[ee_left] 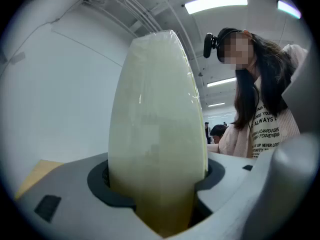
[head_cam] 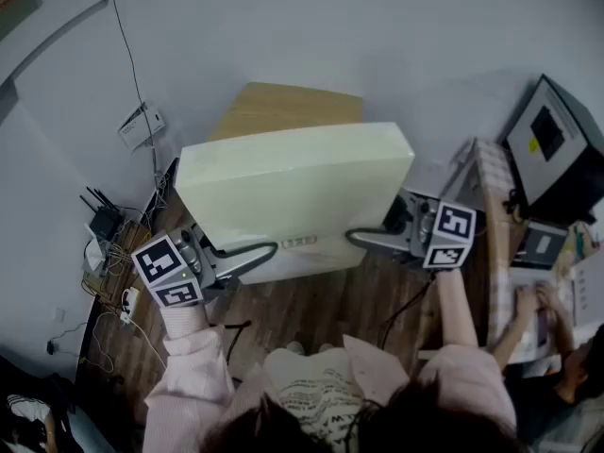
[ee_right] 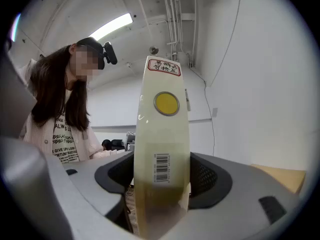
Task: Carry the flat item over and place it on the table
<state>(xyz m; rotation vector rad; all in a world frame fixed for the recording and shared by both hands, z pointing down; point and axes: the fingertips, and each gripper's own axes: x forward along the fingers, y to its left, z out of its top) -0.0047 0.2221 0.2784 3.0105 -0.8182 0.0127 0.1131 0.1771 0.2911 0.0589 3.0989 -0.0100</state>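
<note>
A flat cream-coloured box (head_cam: 297,192) wrapped in clear film hangs in the air in front of me, held level between both grippers. My left gripper (head_cam: 247,257) is shut on the box's left near edge, my right gripper (head_cam: 363,239) on its right near edge. In the left gripper view the box's edge (ee_left: 157,129) fills the gap between the jaws. The right gripper view shows the other edge (ee_right: 162,154) with a barcode, a yellow round sticker and a red-framed label, pressed between the pads. Beyond the box lies a wooden table (head_cam: 283,107) against the white wall.
A router and tangled cables (head_cam: 109,243) sit on the floor at the left. At the right are a desk (head_cam: 495,215) with a dark monitor (head_cam: 557,149) and another person's hands (head_cam: 538,305). A wall socket (head_cam: 140,124) with a hanging cable is on the wall.
</note>
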